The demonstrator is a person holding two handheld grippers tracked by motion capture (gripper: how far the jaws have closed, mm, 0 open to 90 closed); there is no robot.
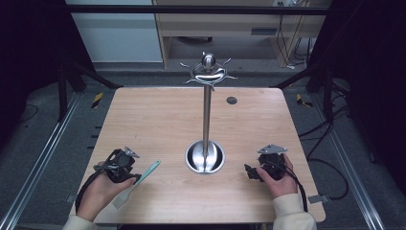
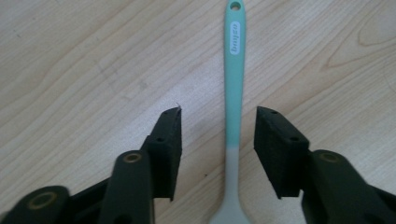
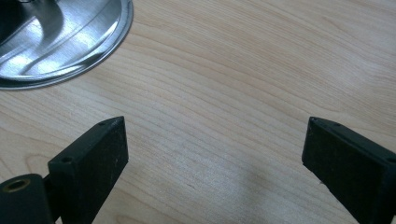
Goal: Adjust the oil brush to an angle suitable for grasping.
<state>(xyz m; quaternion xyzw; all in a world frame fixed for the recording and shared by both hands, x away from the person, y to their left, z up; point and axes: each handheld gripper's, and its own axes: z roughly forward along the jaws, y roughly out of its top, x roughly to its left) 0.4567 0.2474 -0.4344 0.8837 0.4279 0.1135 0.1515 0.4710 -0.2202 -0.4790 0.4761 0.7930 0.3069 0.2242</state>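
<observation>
A teal silicone spatula [image 1: 139, 180] lies flat on the wooden table [image 1: 158, 120] at the front left, handle pointing toward the stand. My left gripper [image 1: 135, 178] is low over it and open; in the left gripper view the spatula's handle [image 2: 233, 88] runs between the two jaws, which stand apart on either side without touching it. A steel utensil stand [image 1: 206, 110] with a round base [image 1: 205, 157] and hooked top rises at the table's middle. My right gripper [image 1: 250, 171] rests at the front right, open wide over bare wood [image 3: 219, 121], beside the stand's base [image 3: 60, 42].
A small dark round grommet [image 1: 231, 100] sits in the table toward the back right. Metal rails run along both sides of the table. A cabinet and cables stand behind the far edge.
</observation>
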